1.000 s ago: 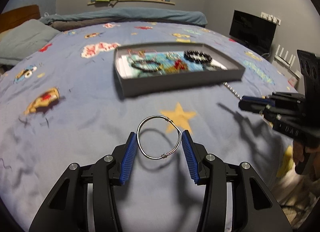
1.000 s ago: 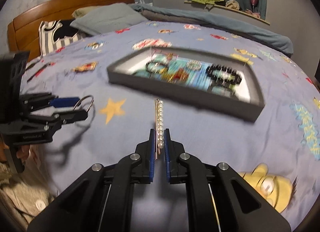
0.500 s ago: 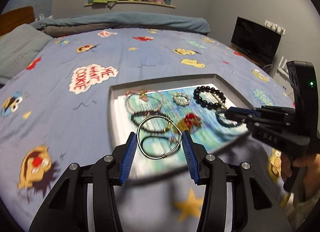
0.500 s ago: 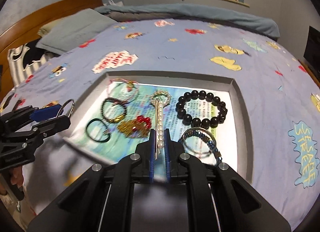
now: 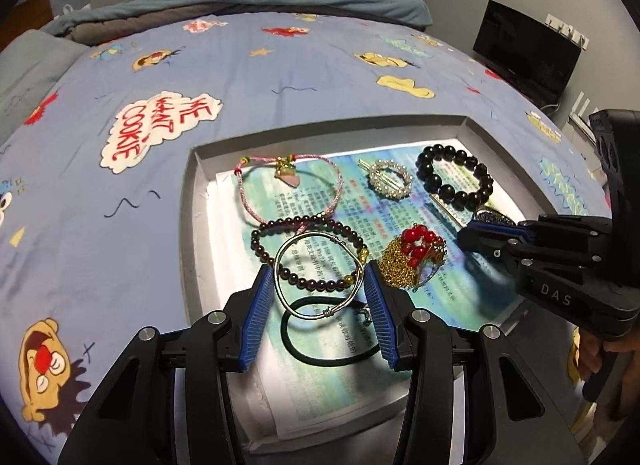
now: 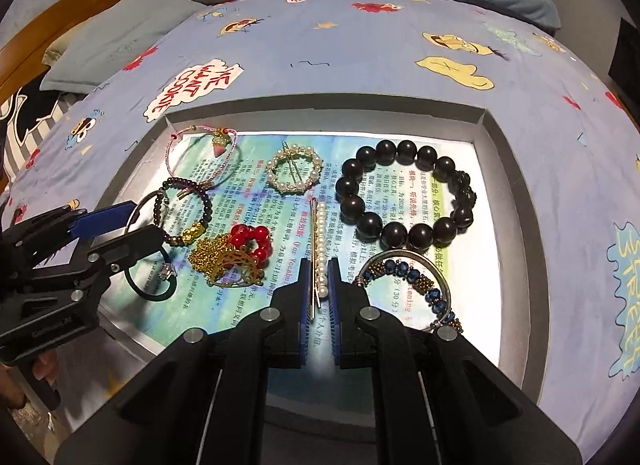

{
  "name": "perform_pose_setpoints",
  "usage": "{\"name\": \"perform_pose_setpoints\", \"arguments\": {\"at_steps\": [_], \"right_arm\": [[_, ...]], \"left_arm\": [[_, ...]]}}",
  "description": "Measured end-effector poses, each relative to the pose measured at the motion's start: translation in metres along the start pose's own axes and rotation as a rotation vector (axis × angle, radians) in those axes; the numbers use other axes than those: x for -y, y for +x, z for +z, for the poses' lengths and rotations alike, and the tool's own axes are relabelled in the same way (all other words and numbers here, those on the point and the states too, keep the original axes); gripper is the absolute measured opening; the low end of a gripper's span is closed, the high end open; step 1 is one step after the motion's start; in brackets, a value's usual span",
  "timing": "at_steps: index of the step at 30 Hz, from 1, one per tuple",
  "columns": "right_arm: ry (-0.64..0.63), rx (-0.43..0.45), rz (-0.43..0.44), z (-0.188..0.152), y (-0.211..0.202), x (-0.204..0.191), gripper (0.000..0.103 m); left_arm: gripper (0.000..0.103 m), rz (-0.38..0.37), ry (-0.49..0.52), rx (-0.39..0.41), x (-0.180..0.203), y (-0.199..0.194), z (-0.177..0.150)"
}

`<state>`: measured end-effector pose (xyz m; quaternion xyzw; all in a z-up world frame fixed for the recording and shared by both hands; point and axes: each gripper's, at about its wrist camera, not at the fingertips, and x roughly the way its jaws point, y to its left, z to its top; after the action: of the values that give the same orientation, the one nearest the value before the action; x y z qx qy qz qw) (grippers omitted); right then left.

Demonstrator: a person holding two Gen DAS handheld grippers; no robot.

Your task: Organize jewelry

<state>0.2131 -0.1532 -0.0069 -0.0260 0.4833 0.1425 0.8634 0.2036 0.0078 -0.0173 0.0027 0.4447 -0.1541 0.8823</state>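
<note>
My left gripper (image 5: 320,281) is shut on a silver wire bangle (image 5: 318,275) and holds it over the near left part of the grey tray (image 5: 192,201). It also shows in the right wrist view (image 6: 116,225). My right gripper (image 6: 320,285) is shut on a pearl hair pin (image 6: 319,245) low over the tray's (image 6: 516,169) printed paper lining. It also shows in the left wrist view (image 5: 476,235). The tray holds a black bead bracelet (image 6: 404,193), a pearl ring brooch (image 6: 294,171), a pink cord bracelet (image 6: 204,155), a dark bead bracelet (image 5: 308,253), a gold and red piece (image 6: 236,255), a blue bead bangle (image 6: 412,285) and a black hair tie (image 5: 332,341).
The tray lies on a blue cartoon-print bed cover (image 5: 120,225). A grey pillow (image 6: 108,37) and wooden headboard (image 6: 60,21) are at the far left. A black screen (image 5: 524,51) stands by the wall at the right.
Both grippers have moved forward from the bed cover to over the tray, still holding the bangle and the pearl pin. The tray now fills the views.
</note>
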Motion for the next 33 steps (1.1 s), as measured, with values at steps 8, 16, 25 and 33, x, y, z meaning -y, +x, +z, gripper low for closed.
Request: {"name": "perform_pose_setpoints", "arguments": {"at_steps": [8, 16, 25, 33], "right_arm": [[0.005, -0.003, 0.014, -0.001, 0.001, -0.002, 0.008], [-0.004, 0.018, 0.024, -0.002, -0.007, -0.007, 0.027], [-0.020, 0.094, -0.005, -0.007, -0.039, -0.007, 0.027], [0.004, 0.136, -0.006, -0.020, -0.063, 0.004, 0.027]], "left_arm": [[0.053, 0.016, 0.029, -0.027, 0.005, 0.007, -0.001], [0.058, 0.022, 0.010, 0.009, 0.004, -0.007, -0.003], [0.059, 0.049, 0.036, 0.065, 0.010, -0.034, -0.005], [0.059, 0.071, 0.053, 0.090, 0.014, -0.052, -0.012]]}}
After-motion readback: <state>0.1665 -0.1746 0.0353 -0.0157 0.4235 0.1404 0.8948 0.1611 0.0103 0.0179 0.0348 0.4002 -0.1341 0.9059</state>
